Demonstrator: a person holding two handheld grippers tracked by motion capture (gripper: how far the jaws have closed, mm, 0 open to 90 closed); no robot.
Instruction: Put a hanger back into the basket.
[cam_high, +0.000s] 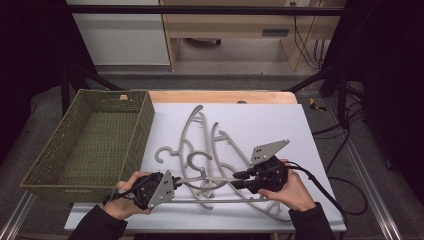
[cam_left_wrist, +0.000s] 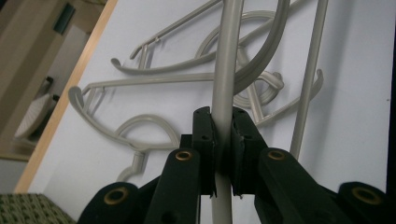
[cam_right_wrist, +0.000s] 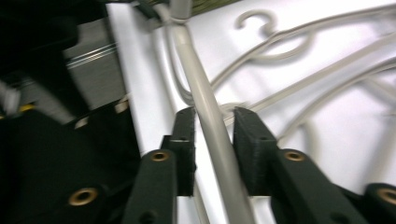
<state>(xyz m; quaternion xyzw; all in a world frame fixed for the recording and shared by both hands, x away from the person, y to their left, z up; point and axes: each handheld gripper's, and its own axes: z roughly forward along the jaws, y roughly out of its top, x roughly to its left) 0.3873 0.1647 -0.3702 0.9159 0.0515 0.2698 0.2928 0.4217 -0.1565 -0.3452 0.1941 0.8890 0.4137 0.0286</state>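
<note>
A grey hanger bar (cam_left_wrist: 225, 70) is pinched by the left tongs (cam_high: 176, 181) at 7 o'clock on the white surface (cam_high: 280, 120). The right tongs (cam_high: 239, 180) are spread around the same bar, at 5 o'clock. A green basket (cam_high: 90, 145) is seen at 9 o'clock.

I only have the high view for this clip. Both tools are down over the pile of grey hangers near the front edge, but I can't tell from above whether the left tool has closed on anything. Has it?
Observer: Yes. The left gripper view shows the left tool shut on a straight hanger bar, with both jaws pressed against it.
Operator: And the right tool, is it clamped too?
Observer: No. In the right gripper view the right tool is open. A grey rod passes between its jaws, and there is a clear gap beside one of them.
</note>
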